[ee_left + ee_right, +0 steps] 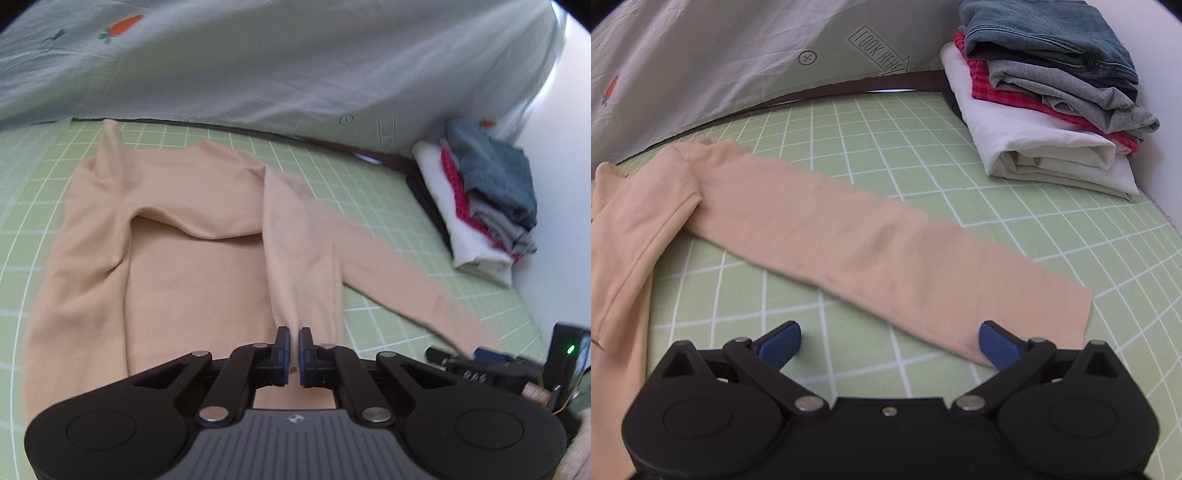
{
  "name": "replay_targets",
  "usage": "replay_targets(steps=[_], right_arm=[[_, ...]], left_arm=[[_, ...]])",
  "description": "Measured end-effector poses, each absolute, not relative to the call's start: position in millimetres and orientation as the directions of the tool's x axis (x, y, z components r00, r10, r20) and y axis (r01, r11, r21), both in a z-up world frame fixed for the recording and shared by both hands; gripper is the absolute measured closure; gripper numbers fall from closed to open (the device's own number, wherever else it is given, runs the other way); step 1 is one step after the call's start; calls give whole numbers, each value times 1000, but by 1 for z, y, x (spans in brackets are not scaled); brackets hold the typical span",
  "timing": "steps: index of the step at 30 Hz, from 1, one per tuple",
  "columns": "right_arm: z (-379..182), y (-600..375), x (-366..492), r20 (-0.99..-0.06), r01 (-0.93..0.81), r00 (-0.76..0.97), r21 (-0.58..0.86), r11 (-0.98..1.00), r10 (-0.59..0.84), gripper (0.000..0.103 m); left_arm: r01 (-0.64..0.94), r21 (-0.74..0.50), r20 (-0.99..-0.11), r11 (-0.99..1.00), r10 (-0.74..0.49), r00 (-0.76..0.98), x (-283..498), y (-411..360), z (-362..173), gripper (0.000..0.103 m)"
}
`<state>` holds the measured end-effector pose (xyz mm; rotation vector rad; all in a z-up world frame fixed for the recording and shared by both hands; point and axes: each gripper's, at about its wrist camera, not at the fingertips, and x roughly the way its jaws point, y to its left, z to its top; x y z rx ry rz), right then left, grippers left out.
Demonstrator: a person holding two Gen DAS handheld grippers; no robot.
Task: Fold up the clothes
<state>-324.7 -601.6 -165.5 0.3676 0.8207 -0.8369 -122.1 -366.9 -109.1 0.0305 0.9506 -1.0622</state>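
Peach sweater [192, 266] lies flat on green grid mat [369, 184], barely folded. Left gripper [294, 350] pinches its hem edge, lifting a fold; right gripper [889, 341] spread wide near outstretched sleeve [886, 251]. Folded pile [1052, 96] done.

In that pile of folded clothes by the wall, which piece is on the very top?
The blue denim piece tops the stack of folded clothes. Beneath it come a grey knit, a red checked piece, and a white one at the bottom.
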Motion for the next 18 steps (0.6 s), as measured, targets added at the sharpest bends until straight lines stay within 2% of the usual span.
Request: replay_targets(steps=[7,14,18], right_arm=[[-166,-566,-339,-782,745,418,4,667,-462,0],[-164,-539,-339,-798,748,402,4,663,-449,0],[-164,-525,-339,-798,736,409,2,676,-443,0]], left_arm=[[666,-483,-643,569,-746,171,-134,-303,-101,98],[631,-468,-670,619,-714,203,-138,-260,-99,98],[626,-449,-697,638,-688,202,-134,-259,-104,90]])
